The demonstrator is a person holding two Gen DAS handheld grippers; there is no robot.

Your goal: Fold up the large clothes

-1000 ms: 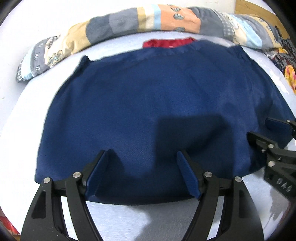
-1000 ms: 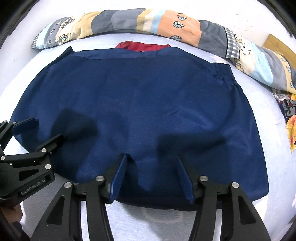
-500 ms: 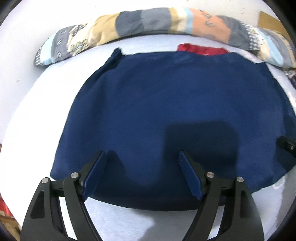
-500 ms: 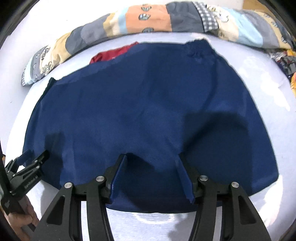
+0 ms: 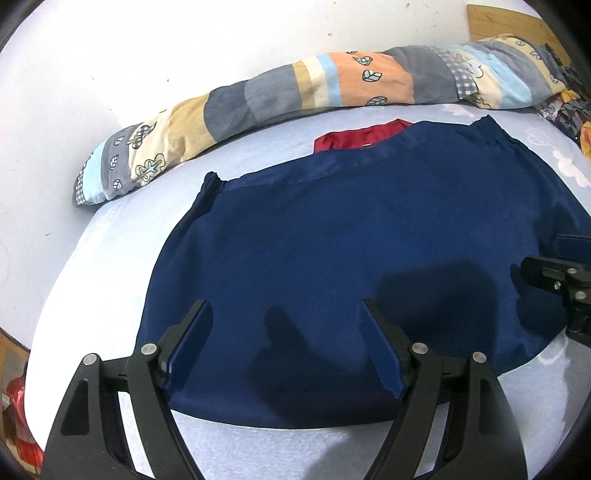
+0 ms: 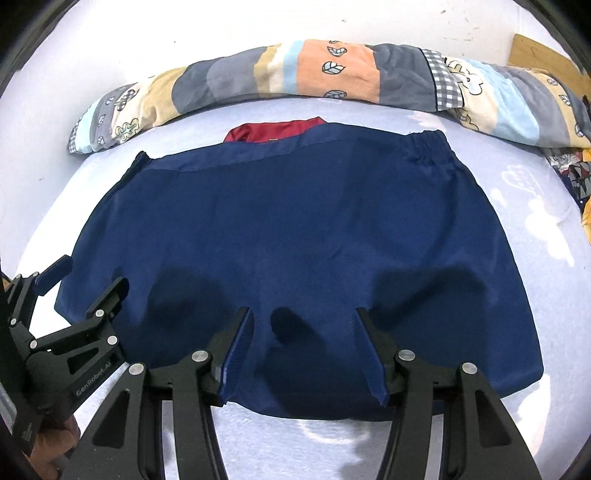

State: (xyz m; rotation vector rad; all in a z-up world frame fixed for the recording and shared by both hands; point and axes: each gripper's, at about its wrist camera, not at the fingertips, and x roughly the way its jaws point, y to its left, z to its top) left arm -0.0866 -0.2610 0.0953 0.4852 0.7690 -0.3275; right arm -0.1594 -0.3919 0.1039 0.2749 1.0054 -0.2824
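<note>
Hovering left tongs (image 5: 286,347) and right tongs (image 6: 301,350), both wide open, holding nothing, over navy garment (image 6: 295,229) hem at frame bottom. Risk: slick fabric slipping, pinching only top layer.

— What's the setting?

— A bed with a pale blue sheet (image 6: 532,206) printed with faint white clouds, filling most of both views. Light glares off it at about 3 o'clock in the right wrist view.

— And behind it?

— A white wall (image 5: 155,55), scuffed with small dark marks, from 10 to 1 o'clock. A long rolled patchwork quilt (image 6: 332,70) in grey, tan, peach and light blue lies along the bed's far edge against it.

— Any furniture?

— A wooden panel (image 5: 506,22) at 1 o'clock, above the quilt's end. Something red (image 5: 16,398) sits low at 8 o'clock, unclear.
</note>
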